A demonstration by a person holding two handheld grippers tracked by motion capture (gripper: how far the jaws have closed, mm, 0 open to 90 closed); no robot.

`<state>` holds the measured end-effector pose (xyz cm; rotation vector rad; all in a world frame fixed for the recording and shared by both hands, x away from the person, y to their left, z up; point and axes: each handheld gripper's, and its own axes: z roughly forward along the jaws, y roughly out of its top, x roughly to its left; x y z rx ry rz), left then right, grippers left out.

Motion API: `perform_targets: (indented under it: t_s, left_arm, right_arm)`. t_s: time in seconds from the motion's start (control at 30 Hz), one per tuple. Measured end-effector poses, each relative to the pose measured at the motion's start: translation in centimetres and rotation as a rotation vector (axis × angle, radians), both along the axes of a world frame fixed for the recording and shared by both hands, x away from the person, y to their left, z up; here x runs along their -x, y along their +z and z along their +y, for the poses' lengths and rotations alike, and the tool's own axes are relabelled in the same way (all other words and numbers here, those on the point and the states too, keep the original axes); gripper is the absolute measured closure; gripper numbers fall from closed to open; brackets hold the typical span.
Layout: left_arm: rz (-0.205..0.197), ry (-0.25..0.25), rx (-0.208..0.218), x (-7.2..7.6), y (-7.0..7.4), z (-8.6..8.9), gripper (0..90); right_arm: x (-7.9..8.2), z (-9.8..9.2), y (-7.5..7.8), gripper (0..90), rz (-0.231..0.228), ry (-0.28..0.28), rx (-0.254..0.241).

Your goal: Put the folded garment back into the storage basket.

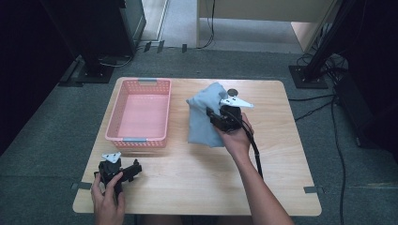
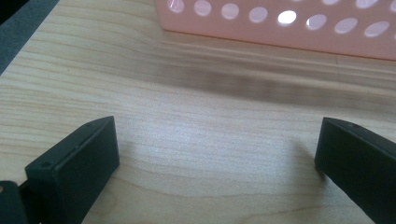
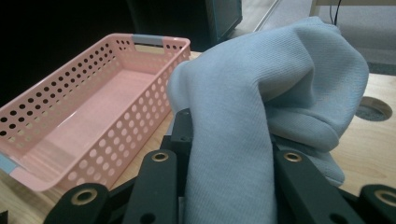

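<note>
A light blue cloth (image 1: 205, 117) hangs bunched and lifted over the middle of the wooden table (image 1: 187, 173). My right gripper (image 1: 217, 117) is shut on the cloth, which drapes over and between its jaws in the right gripper view (image 3: 233, 154). A pink perforated basket (image 1: 141, 112) stands empty to the left of the cloth; its near wall shows in the left gripper view (image 2: 280, 23), and its inside in the right gripper view (image 3: 84, 126). My left gripper (image 1: 133, 169) rests low at the table's front left, open, its jaws wide apart over bare wood (image 2: 217, 149).
A round grommet hole (image 1: 232, 92) sits in the table behind the cloth, also in the right gripper view (image 3: 373, 108). Black stands (image 1: 94, 70) and cables (image 1: 319, 105) lie on the grey carpet around the table. The person's forearms enter from the bottom edge.
</note>
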<state>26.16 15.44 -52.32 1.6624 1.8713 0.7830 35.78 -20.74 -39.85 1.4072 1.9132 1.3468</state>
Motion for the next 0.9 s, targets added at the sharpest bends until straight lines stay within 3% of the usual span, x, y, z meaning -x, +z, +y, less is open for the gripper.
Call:
perform_targets:
  t_s: [0.33,0.9]
  left_arm:
    - [0.001,-0.001,-0.001,0.0,0.0,0.0,0.0]
    - [0.000,0.000,0.000,0.0,0.0,0.0,0.0]
  right_arm:
    - [-1.0,1.3,1.6,71.9,-0.006,0.011,-0.022]
    - [-2.6,5.3,4.4,71.9,-0.032,0.059,-0.030]
